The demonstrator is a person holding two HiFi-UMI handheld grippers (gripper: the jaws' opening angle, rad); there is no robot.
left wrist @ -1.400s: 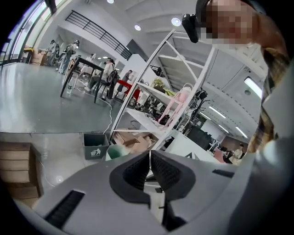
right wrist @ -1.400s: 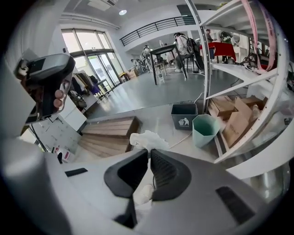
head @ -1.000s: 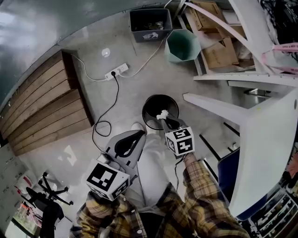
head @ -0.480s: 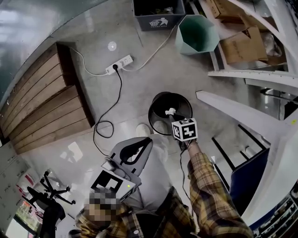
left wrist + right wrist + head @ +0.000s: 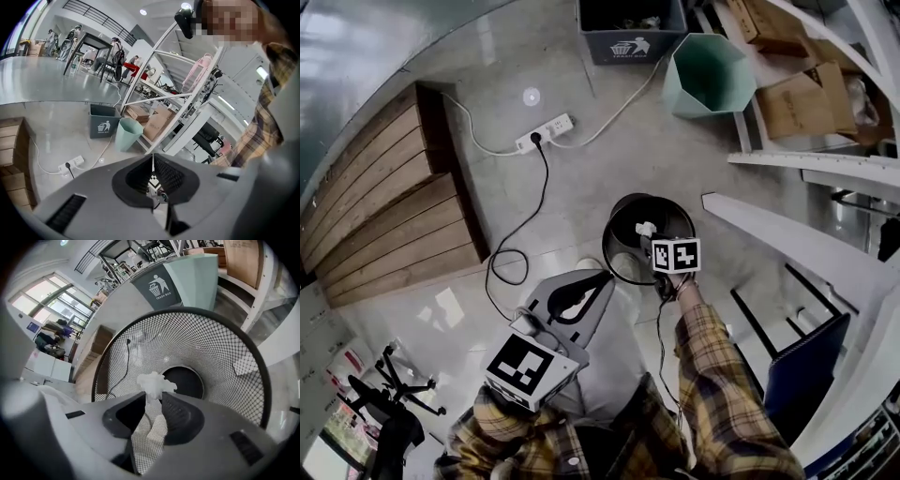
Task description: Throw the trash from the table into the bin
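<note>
Between just-opening hand-held gripper (image 5: 153, 398) jaws: tissue (image 5: 155, 381)

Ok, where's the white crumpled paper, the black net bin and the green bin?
white crumpled paper (image 5: 154, 382): right gripper view, its fluffy top.
black net bin (image 5: 225, 357): right gripper view, its mesh wall.
green bin (image 5: 712, 75): head view, its inside wall.

Grey bin (image 5: 158, 286) — "TRASH BOX", litter pictogram.

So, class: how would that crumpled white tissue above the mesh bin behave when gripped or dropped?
The tissue looks crumpled and thin, so probably soft, squashing under grip. It likely weighs almost nothing and may drift rather than drop straight into the mesh bin.
</note>
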